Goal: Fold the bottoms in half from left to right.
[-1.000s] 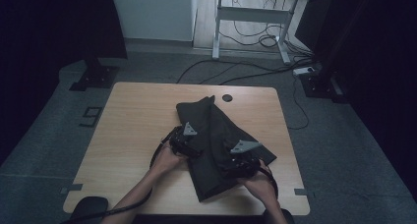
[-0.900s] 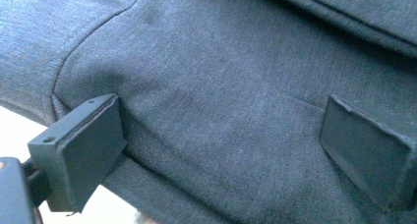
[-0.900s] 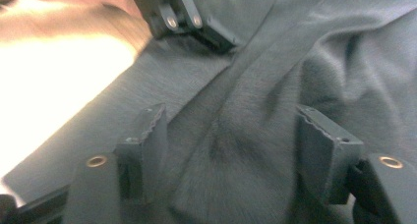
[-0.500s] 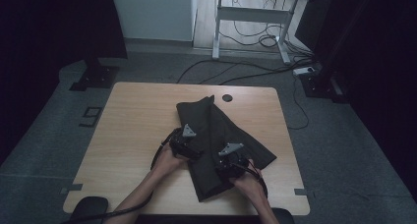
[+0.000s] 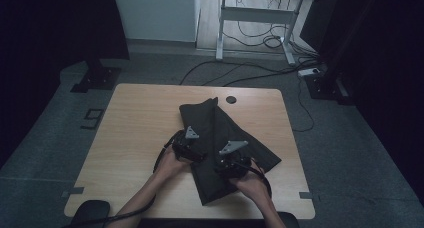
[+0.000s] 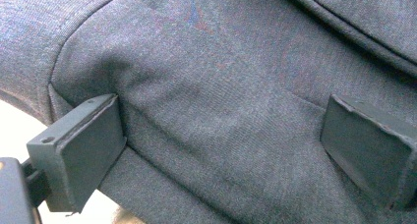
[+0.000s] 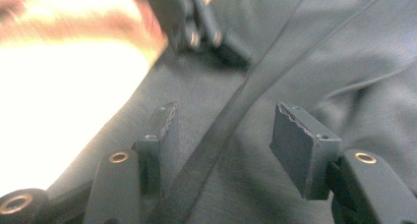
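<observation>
Both grippers are on the dark grey woven garment (image 5: 220, 138) on the pale wooden bench (image 5: 140, 123). The right gripper (image 7: 223, 130) has slid in nearer the left gripper (image 6: 221, 150); both sets of fingers stand wide, cloth between them, likely readying a fold.

Dark matt woven cloth garment (image 5: 225, 138), fine twill weave, pale smooth wood table (image 5: 135, 123), matt black claw pads (image 6: 78, 150)
</observation>
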Available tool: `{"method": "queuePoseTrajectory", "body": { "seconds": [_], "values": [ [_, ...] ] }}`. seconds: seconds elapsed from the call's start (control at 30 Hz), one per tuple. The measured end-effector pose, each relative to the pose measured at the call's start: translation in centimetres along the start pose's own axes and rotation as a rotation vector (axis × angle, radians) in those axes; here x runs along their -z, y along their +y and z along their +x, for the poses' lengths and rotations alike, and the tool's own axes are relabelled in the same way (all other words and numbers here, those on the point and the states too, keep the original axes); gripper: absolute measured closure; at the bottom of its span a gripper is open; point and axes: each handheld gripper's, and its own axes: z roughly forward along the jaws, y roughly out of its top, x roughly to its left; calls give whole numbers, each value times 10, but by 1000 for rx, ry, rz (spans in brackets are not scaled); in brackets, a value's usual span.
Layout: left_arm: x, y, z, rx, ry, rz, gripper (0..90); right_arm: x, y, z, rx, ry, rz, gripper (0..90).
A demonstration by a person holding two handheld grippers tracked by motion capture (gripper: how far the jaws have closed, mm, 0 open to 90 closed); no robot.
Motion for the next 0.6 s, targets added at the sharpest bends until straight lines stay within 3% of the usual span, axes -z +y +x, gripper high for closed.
{"method": "queuePoseTrajectory", "body": {
  "seconds": [0.07,0.13,0.17,0.2,0.23,0.3,0.33,0.37,0.4,0.43,0.47,0.6],
  "values": [
    [0,0,0,2,-1,1,28,-18,-7,-4,-5,-46,53,400],
    [0,0,0,3,-3,2,28,-31,-13,-9,1,-95,101,441],
    [0,0,1,3,-3,3,28,-35,-16,-10,-2,-93,100,500],
    [0,0,0,3,-3,3,28,-34,-17,-11,-13,-90,89,613],
    [0,0,0,3,-3,3,29,-32,-17,-11,10,-121,107,780],
    [0,0,0,4,-3,2,29,-30,-17,-11,8,-124,109,824],
    [0,0,0,4,-3,2,29,-26,-17,-11,5,-132,108,842],
    [0,0,0,3,-2,3,31,-14,-16,-16,-23,-118,60,848],
    [0,0,0,3,-2,3,31,-14,-16,-16,-23,-118,60,848],
    [0,0,0,4,-3,3,31,5,-16,-25,-67,-113,-4,847],
    [0,0,1,5,-4,3,31,5,-16,-25,-67,-113,-4,847],
    [0,0,1,6,-5,3,31,42,-19,-51,-149,-173,-84,837]
  ]
}}
